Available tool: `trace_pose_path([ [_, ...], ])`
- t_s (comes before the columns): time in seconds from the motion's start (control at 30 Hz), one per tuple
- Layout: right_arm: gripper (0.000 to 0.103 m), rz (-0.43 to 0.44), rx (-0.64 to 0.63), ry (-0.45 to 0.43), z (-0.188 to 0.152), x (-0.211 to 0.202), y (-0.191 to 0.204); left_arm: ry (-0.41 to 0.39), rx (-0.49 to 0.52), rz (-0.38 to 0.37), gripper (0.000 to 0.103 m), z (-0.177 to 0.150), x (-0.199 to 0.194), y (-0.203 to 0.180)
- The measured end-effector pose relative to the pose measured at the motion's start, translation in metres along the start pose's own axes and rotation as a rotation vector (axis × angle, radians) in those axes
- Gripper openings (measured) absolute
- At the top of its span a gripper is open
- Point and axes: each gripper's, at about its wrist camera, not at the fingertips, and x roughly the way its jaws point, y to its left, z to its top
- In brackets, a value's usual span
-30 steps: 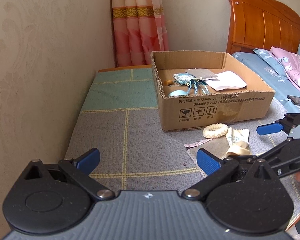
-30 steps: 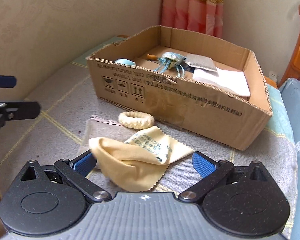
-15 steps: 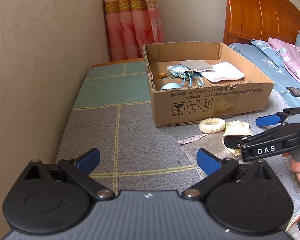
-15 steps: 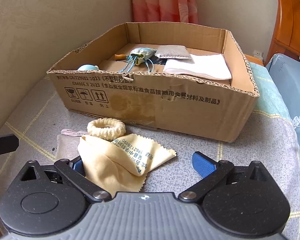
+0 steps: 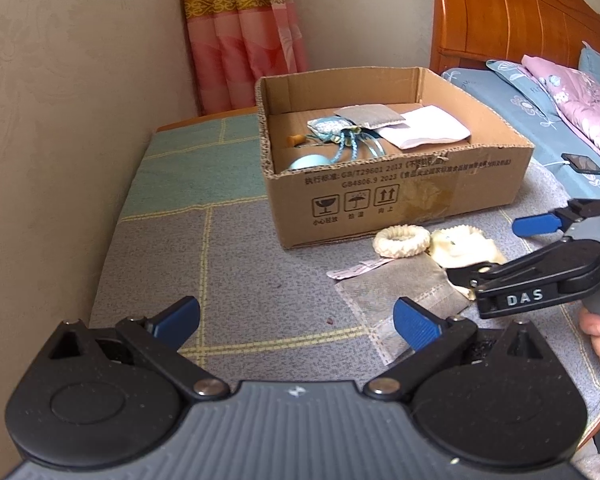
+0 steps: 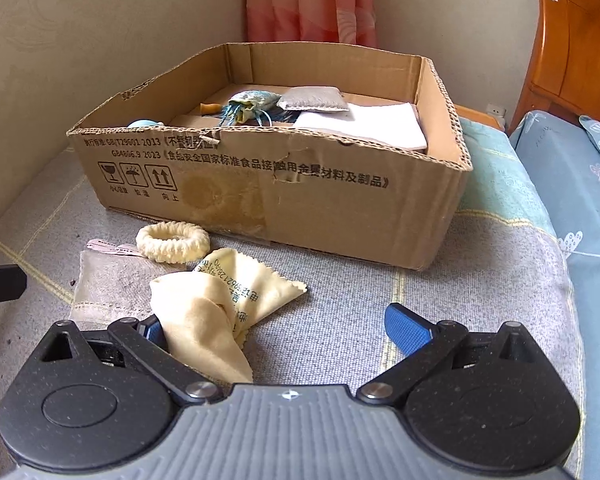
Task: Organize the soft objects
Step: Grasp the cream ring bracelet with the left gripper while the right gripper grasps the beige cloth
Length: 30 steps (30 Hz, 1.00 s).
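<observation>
A cardboard box (image 6: 284, 184) printed with "GB/T29601 2013" and "GB4806.9 2023", a line of Chinese characters and three handling symbols stands on the grey-and-green patchwork surface (image 5: 236, 280), its long printed side facing both cameras. Inside lie a white folded cloth (image 6: 364, 126), a grey pad (image 6: 314, 99), a blue tasselled pouch (image 6: 250, 104) and a pale blue round item (image 5: 308, 161) in the near corner. Just in front of the box, a cream knitted ring (image 6: 173, 241) lies flat beside a pink paper slip (image 6: 108, 246) and a grey mesh cloth (image 6: 108, 288). The yellow cloth (image 6: 216, 308), printed with Chinese text and the digits "59621286", is crumpled; one pointed corner lies toward the right, while its bunched end rises against the left blue pad of the right claw (image 6: 274, 328), whose fingers stand wide apart without closing on it. The lettering "DAS" shows on that tool's side in the left view. The left claw (image 5: 296, 320) hovers spread wide above bare surface, holding nothing. A phone (image 5: 582, 163) rests on the blue bed (image 5: 520, 104) beyond.
</observation>
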Motion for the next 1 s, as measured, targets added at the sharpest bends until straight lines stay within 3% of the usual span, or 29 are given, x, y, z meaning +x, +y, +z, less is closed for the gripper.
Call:
trace_pose_path([
  [0.2, 0.103, -0.041, -0.024, -0.007, 0.001, 0.005, 0.003, 0.011, 0.019, -0.007, 0.102, 0.001, 0.003, -0.006],
  [0.47, 0.103, -0.133, 0.006, 0.001, -0.009, -0.009, -0.027, 0.023, 0.045, -0.011, 0.102, 0.005, 0.011, -0.014],
  [0.8, 0.103, -0.073, -0.010, -0.013, -0.020, -0.011, -0.026, 0.014, 0.063, -0.085, 0.102, 0.019, 0.032, -0.030],
  [0.97, 0.103, -0.037, -0.028, -0.031, -0.025, -0.013, -0.024, 0.005, 0.079, -0.100, 0.094, 0.027, 0.042, -0.042],
  [1.0, 0.103, -0.033, -0.033, -0.035, -0.026, -0.013, -0.024, 0.005, 0.078, -0.106, 0.089, 0.028, 0.045, -0.043],
])
